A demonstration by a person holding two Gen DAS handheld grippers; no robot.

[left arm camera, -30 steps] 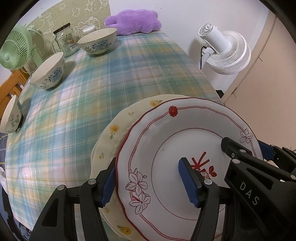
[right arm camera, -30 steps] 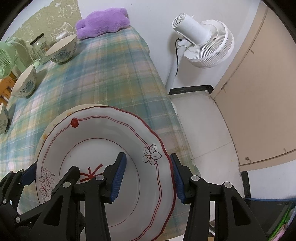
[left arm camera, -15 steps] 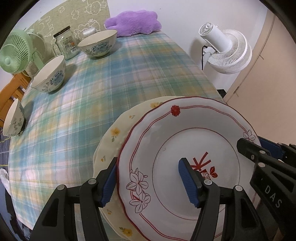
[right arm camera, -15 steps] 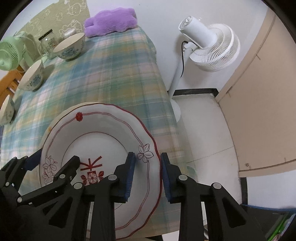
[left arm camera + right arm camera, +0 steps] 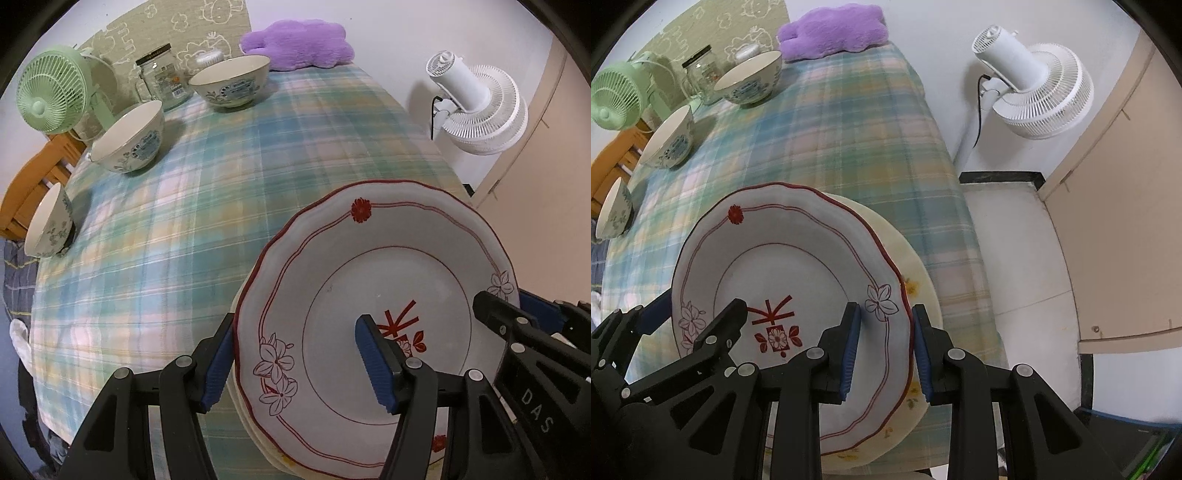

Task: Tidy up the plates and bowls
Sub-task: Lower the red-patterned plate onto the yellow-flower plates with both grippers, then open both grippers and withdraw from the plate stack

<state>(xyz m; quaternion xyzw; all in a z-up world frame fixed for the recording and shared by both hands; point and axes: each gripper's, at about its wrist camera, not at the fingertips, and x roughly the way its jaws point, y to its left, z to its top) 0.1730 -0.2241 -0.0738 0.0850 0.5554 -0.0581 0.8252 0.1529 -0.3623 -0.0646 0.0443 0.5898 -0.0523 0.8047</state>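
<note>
A white plate with a red scalloped rim [image 5: 369, 266] lies on a cream plate with yellow flowers [image 5: 916, 280] at the near right end of the plaid table [image 5: 207, 206]. My right gripper [image 5: 885, 350] is shut on the red-rimmed plate's right rim, one pad inside the rim and one outside. My left gripper [image 5: 295, 358] stands open astride the plate's left rim, its pads apart from it. Three blue-patterned bowls stand along the table's left side: far [image 5: 232, 85], middle [image 5: 129, 136] and near [image 5: 48, 221].
At the table's far left stand a green desk fan [image 5: 51, 94] and a glass jar [image 5: 162, 77]; a purple plush [image 5: 295, 44] lies at the far end. A white floor fan [image 5: 1034, 85] and a beige door [image 5: 1119, 229] are beyond the table's right edge.
My right gripper's jaws have closed onto the red-rimmed plate's right rim. More of the cream plate now shows on the right, less on the left. The left gripper kept its opening.
</note>
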